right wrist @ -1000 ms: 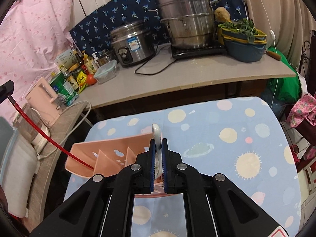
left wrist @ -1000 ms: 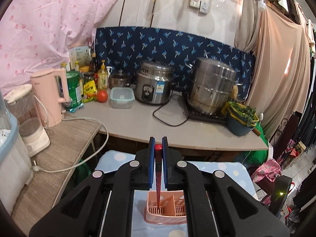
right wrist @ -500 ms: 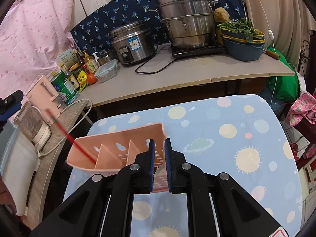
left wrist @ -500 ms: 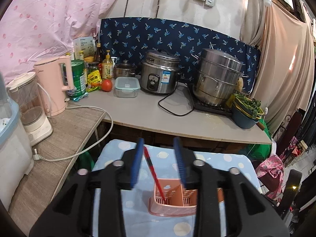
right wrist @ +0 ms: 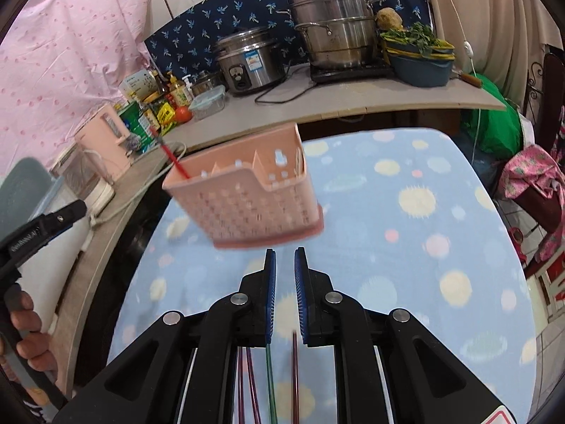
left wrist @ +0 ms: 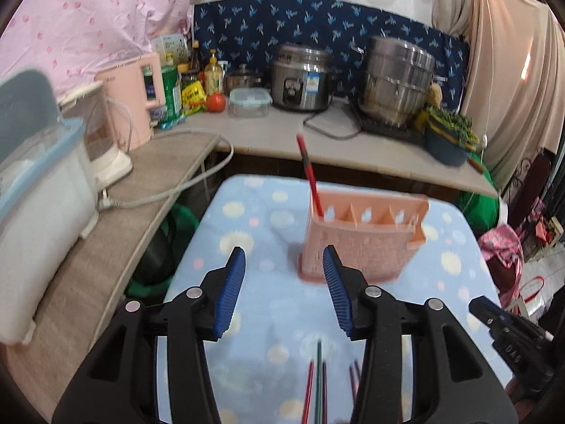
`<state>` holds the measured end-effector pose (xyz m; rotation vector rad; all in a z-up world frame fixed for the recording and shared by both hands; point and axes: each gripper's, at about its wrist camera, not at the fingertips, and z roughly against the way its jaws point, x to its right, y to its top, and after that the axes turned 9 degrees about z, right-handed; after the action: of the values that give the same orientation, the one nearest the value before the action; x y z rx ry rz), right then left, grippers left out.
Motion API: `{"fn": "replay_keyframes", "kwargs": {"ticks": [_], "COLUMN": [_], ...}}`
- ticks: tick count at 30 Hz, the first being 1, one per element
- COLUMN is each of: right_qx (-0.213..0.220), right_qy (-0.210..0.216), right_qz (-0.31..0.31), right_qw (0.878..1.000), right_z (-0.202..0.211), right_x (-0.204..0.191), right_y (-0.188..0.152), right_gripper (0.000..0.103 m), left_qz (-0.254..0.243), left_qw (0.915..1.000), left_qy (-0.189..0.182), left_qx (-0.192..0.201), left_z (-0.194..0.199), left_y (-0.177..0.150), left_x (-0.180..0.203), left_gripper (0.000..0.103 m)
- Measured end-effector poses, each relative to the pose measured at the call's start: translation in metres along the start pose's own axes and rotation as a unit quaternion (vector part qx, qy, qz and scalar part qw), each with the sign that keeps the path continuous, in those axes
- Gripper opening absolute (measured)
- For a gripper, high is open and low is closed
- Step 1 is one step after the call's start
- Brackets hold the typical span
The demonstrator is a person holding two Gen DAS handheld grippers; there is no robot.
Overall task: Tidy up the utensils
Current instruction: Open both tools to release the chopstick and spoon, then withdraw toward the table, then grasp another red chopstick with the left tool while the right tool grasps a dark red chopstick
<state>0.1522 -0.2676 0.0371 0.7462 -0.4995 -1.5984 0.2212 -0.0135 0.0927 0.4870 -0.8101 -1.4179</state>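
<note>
A pink perforated utensil holder (left wrist: 363, 236) stands on the blue spotted table (left wrist: 247, 233); it also shows in the right wrist view (right wrist: 247, 201). A red chopstick (left wrist: 310, 180) leans in its left compartment, seen too in the right wrist view (right wrist: 173, 162). My left gripper (left wrist: 284, 286) is open and empty, in front of the holder. My right gripper (right wrist: 285, 282) is slightly open and empty, in front of the holder. Several coloured chopsticks (left wrist: 317, 381) lie on the cloth under both grippers; the right wrist view shows them too (right wrist: 270, 381).
Behind the table a counter (left wrist: 282, 137) carries a rice cooker (left wrist: 303, 77), a steel steamer pot (left wrist: 399, 84), a lidded box, bottles and a pink kettle (left wrist: 134, 102). A side shelf with a white appliance and cable runs along the left. A vegetable basin (left wrist: 448, 137) sits at right.
My left gripper opened, let go of the red chopstick into the holder and pulled back. My right gripper drew back from the holder, its white utensil gone, and opened slightly.
</note>
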Motion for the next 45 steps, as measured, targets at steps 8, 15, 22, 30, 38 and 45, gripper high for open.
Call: {"fn": "replay_keyframes", "kwargs": {"ticks": [8,15,22,30,38,45], "right_qx": [-0.049,-0.090,-0.114,-0.115,-0.126,-0.135], "right_qy": [-0.020,-0.019,-0.018,-0.015,-0.013,-0.010], "right_qz": [0.010,0.015,0.028,0.028,0.033,0.037], "right_qw": [0.999,0.996,0.993,0.993,0.991,0.990], "right_z": [0.025,0.031,0.029,0.030,0.026,0.022], "right_x": [0.000,-0.004,-0.015,-0.022,-0.025,-0.028], "right_y": [-0.092,-0.151,-0.186,-0.196,-0.203,-0.209], "right_gripper": [0.013,0.013,0.013,0.029,0.028,0.019], "left_qz": [-0.024,-0.030,-0.027,-0.024,-0.039,-0.045], "left_qw": [0.9979,0.9945,0.9909,0.9892,0.9867,0.9841], "left_qy": [0.019,0.026,0.031,0.033,0.025,0.024], "left_qx": [-0.057,-0.097,-0.128,-0.141,-0.156,-0.170], "left_z": [0.007,0.008,0.010,0.016,0.020,0.018], "left_y": [-0.090,-0.145,-0.185,-0.209,-0.226,-0.238], "left_x": [-0.015,-0.029,-0.040,-0.049,-0.043,-0.042], "left_gripper": [0.044,0.044,0.044,0.056,0.058,0.058]}}
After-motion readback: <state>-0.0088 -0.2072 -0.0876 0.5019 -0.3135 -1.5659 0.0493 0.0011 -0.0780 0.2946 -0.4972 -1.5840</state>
